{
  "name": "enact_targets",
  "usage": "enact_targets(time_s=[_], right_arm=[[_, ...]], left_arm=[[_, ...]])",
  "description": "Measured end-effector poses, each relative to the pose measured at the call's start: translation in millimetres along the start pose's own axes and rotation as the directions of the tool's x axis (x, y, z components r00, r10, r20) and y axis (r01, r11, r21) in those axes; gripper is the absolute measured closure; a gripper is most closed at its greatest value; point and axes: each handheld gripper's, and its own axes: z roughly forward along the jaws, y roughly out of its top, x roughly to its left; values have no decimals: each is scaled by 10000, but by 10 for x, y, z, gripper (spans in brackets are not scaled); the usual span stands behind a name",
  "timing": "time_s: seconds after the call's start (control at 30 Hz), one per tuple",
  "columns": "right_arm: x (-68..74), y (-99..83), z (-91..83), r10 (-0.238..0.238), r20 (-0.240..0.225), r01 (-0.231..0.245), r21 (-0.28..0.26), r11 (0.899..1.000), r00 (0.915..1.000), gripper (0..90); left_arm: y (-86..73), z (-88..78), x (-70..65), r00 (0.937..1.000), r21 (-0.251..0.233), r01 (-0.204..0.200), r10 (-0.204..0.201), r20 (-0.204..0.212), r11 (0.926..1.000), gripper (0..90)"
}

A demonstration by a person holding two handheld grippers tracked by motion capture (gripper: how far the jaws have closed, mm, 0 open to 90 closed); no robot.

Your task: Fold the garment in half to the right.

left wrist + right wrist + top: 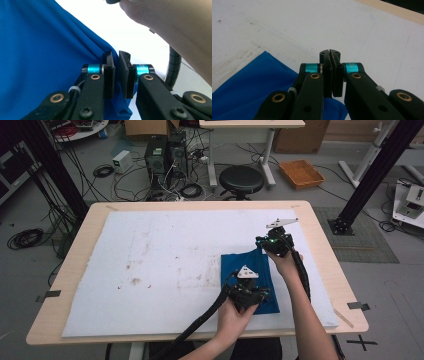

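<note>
I see the blue cloth (250, 280) lying folded on the white mat (150, 270) toward the near right corner of the tabletop (320, 245). My left gripper (116, 75) fingers stand narrow, pinching the cloth's edge. My right gripper (331, 75) fingers are clamped on the cloth's far corner.
</note>
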Motion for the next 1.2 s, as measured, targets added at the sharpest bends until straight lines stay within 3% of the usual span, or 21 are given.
enact_targets(time_s=[0.1,0.27,0.37,0.57,0.77,0.87,0.97,1.07,1.2], right_arm=[[-34,-40,8,55,146,-57,113,9999,9999,894],[-65,-74,23,57,379,-71,381,9992,9993,894],[-71,-76,11,35,472,-52,365,9993,9989,894],[-104,-103,4,158,774,-202,559,9982,9969,883],[-165,-199,-18,412,980,-462,493,9977,9943,817],[-186,-291,-81,709,878,-736,284,9969,9936,768],[-173,-393,-217,984,733,-980,-84,9951,9924,710],[-111,-508,-399,1297,475,-1278,-406,9910,9904,671],[74,-714,-641,1386,74,-1375,-846,9869,9903,622]], left_arm=[[15,53,-31,9998,181,39,-43,211,9998,731],[42,30,-112,9986,-24,-379,379,365,9993,621],[51,-70,-111,9980,-151,-473,479,419,9988,600],[76,-415,-96,9962,-437,-861,865,78,9953,583],[25,-835,32,9917,-705,-1202,1166,-541,9902,580],[-20,-1046,116,9850,-797,-1465,1379,-1040,9860,565],[-86,-1296,246,9737,-940,-1645,1463,-1748,9819,545],[-155,-1553,422,9635,-1220,-1600,1281,-2351,9795,531],[-251,-1852,672,9582,-1783,-1130,598,-2796,9775,525]])
